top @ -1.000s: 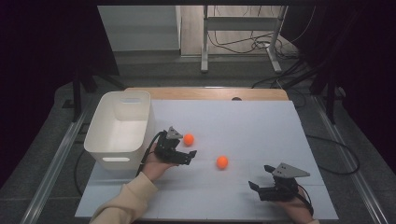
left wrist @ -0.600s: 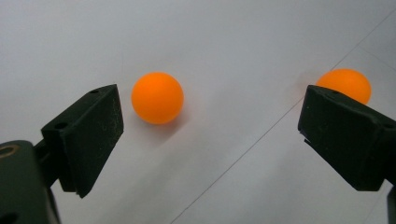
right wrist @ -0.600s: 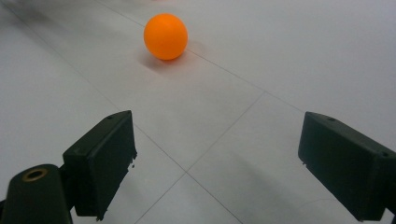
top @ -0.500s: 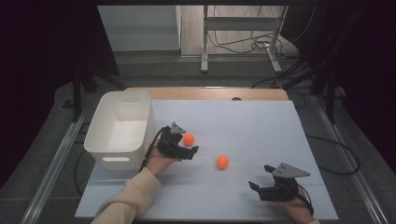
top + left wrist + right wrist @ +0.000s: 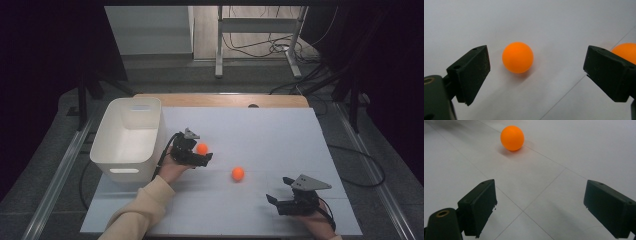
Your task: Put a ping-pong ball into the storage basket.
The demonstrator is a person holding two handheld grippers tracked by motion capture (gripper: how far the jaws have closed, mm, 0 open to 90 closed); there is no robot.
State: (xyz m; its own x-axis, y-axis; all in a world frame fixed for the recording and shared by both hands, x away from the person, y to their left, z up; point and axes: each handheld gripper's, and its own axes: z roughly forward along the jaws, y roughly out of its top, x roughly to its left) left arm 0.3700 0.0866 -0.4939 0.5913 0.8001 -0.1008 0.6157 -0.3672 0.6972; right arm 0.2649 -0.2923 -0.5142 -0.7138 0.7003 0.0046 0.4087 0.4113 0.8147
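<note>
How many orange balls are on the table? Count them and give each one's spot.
2. One orange ball lies between the open jaws of the left gripper, beside the white bin. The other ball lies mid-table, ahead of the right gripper. The bin's inside looks empty.

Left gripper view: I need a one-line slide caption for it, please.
Open left gripper straddles an orange ball on the white table, fingers not touching; a second ball peeks behind.
</note>
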